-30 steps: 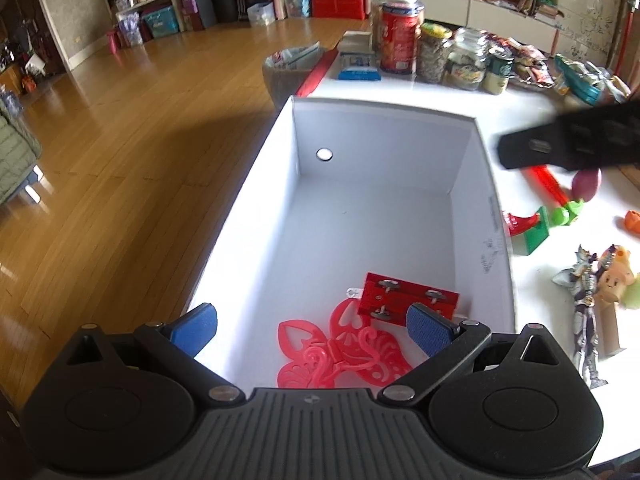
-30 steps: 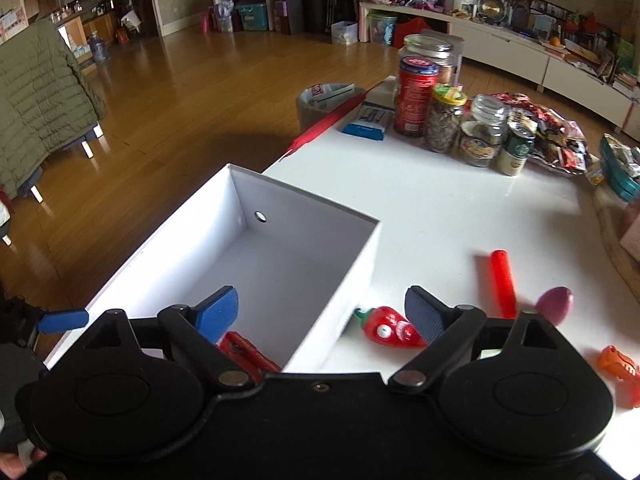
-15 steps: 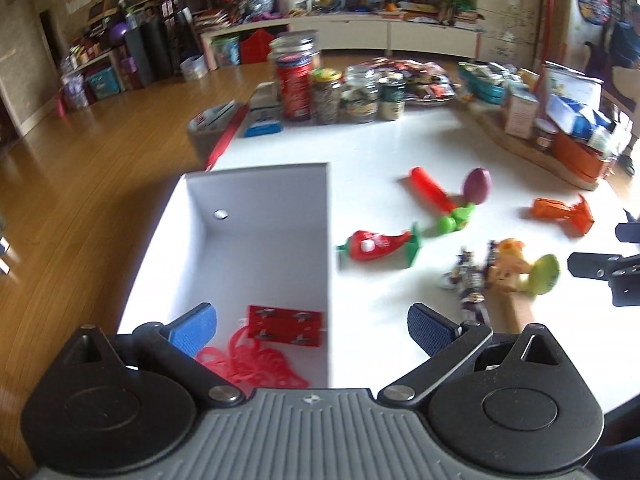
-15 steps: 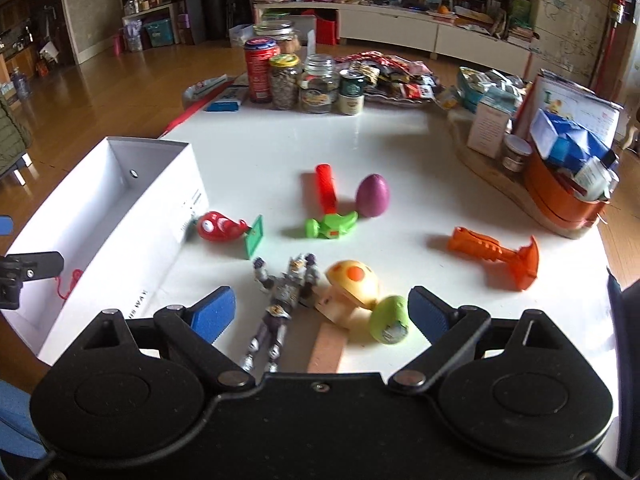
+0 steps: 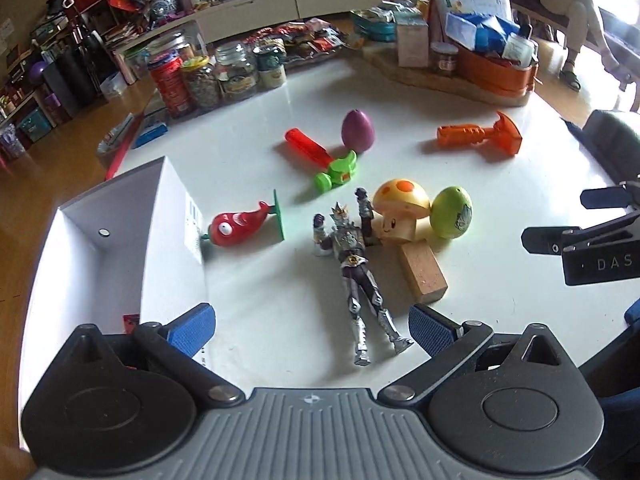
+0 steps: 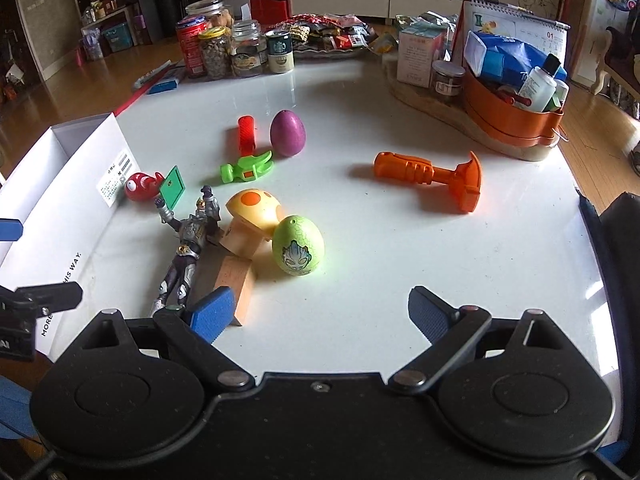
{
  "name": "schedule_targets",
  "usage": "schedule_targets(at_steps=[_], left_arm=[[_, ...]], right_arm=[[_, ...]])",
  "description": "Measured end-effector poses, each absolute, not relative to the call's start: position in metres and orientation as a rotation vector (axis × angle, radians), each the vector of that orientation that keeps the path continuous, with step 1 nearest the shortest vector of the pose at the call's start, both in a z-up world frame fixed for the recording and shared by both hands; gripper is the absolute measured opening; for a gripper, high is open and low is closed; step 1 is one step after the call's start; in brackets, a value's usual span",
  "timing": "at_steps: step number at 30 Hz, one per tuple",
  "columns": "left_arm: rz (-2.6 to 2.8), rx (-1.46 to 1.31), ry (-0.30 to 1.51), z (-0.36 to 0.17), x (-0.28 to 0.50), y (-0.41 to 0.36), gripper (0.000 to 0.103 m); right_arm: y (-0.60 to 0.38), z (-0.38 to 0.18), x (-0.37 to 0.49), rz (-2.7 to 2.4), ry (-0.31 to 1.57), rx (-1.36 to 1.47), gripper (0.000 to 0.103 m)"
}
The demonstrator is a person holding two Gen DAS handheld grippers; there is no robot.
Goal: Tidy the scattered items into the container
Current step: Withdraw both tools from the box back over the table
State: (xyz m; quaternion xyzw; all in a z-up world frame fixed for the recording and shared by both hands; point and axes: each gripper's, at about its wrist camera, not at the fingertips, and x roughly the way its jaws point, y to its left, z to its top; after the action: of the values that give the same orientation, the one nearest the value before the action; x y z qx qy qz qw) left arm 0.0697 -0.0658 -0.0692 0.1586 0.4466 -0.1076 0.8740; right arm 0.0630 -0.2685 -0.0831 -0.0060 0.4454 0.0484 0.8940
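Now the armoured action figure (image 5: 354, 256) is lying flat on its back on the white table (image 5: 500, 208), its feet sitting between the blue pads of the left gripper (image 5: 310, 326), whose jaws are standing wide apart and gripping nothing. Just beside it, the wooden block (image 5: 424, 272) is propping up the yellow mushroom toy (image 5: 400, 208), and the green egg (image 6: 298, 245) is leaning against that mushroom. The right gripper (image 6: 320, 312) is hovering over bare tabletop in front of the egg, jaws gaping, nothing between them; its left pad is overlapping the near end of the block in view, contact unclear.

Further out, the red chilli toy (image 5: 236, 228) is touching the wall of the white box (image 5: 168, 240), which is sitting at the table's left edge with something red showing on its floor. The green-headed toy hammer (image 6: 248, 160) is lying beside the purple egg (image 6: 287, 133), and the orange toy axe (image 6: 432, 178) is resting well apart, off to the right.

Along the far edge, jars and a red can (image 6: 192, 50) are lining up next to an orange basket (image 6: 512, 116) stuffed with packets. Beyond that, wooden flooring and cluttered shelves are filling the room, and a person's legs (image 5: 576, 12) are showing, seated at the back right.
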Motion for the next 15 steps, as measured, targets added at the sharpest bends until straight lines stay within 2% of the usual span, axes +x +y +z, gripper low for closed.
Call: schedule_targets(at_steps=[5,15], left_arm=[[-0.204,0.389,0.961,-0.097,0.083,-0.081,0.102],[-0.178,0.311,1.062,-0.126,0.106,-0.068,0.102]], right_arm=[[-0.268,-0.088,0.079,0.105,0.934,-0.056,0.091],[-0.249,-0.110,0.117,0.162,0.944,-0.129,0.091]])
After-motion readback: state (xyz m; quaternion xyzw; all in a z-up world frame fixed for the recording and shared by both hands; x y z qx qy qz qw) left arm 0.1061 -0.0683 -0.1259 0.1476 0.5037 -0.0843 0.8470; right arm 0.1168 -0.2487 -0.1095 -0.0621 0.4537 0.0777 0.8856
